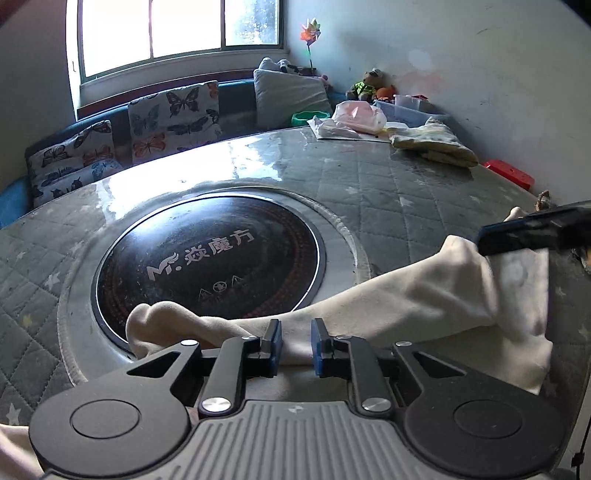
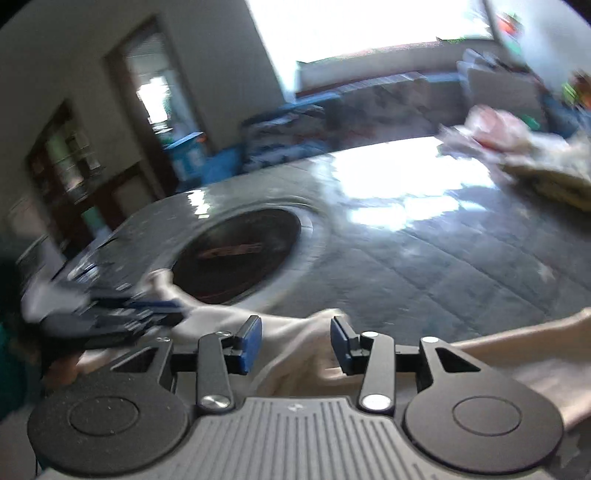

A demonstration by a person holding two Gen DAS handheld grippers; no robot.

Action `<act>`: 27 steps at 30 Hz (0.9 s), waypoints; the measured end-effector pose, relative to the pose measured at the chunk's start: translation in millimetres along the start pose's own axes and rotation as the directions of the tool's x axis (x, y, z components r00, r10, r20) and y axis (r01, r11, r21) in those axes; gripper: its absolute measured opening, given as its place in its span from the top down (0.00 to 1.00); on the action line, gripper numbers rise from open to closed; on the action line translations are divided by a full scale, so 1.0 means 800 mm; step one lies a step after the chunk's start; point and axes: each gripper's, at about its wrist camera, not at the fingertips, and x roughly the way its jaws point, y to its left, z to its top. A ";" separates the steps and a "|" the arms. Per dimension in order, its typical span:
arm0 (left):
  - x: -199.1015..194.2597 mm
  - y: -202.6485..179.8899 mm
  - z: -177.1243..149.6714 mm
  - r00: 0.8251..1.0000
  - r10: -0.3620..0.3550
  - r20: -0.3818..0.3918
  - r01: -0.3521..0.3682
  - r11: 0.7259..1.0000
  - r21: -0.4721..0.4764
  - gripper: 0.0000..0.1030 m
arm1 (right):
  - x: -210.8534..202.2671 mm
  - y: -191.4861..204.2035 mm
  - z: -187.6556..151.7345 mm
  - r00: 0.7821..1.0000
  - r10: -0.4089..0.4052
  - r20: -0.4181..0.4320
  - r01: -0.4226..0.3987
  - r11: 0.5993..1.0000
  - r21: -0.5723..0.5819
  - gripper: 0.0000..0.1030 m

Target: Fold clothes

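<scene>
Left gripper (image 1: pixel 296 345) is pinching the cream cloth (image 1: pixel 424 295) w/ jaws nearly together, right gripper (image 2: pixel 296 341) is sitting wider around a bunch of it, cloth draping over the table (image 1: pixel 388 192) by the hob (image 1: pixel 210 258), so the looser right side is risking a slip & crooked fold.

Bright window (image 1: pixel 177 29) above butterfly cushions (image 1: pixel 173 118)

Round bench (image 1: pixel 388 192), grey quilted star-print cover under glossy clear sheet. Black round cooktop (image 1: pixel 210 262) set in centre, logo on glass. Cream garment (image 1: pixel 406 302) draped across near edge, overlapping cooktop rim. Far right: folded yellow cloth (image 1: pixel 432 146), pink bag (image 1: pixel 356 116), white paper (image 1: pixel 332 129).
</scene>
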 end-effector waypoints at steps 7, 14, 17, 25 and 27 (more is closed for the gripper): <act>-0.002 -0.001 -0.004 1.000 0.001 0.009 -0.001 1.000 -0.004 0.83 | 0.037 -0.039 0.013 0.992 0.096 -0.081 -0.075 0.972 0.223 0.60; -0.007 0.005 -0.004 1.000 0.009 0.023 -0.008 1.000 -0.029 0.78 | 0.031 -0.016 0.020 0.998 0.068 -0.016 -0.065 0.988 0.139 0.86; -0.016 0.015 0.000 0.999 0.027 0.045 -0.025 0.998 -0.055 0.71 | 0.012 0.003 0.024 0.992 0.116 0.049 -0.119 0.990 0.074 0.87; -0.031 0.072 0.023 0.979 0.181 0.089 -0.164 0.971 -0.174 0.47 | -0.043 0.078 0.004 0.936 0.342 0.086 -0.318 0.923 -0.215 0.88; -0.027 0.087 0.029 0.976 0.202 0.078 -0.183 0.962 -0.203 0.47 | -0.049 0.100 -0.015 0.918 0.397 0.015 -0.375 0.878 -0.298 0.88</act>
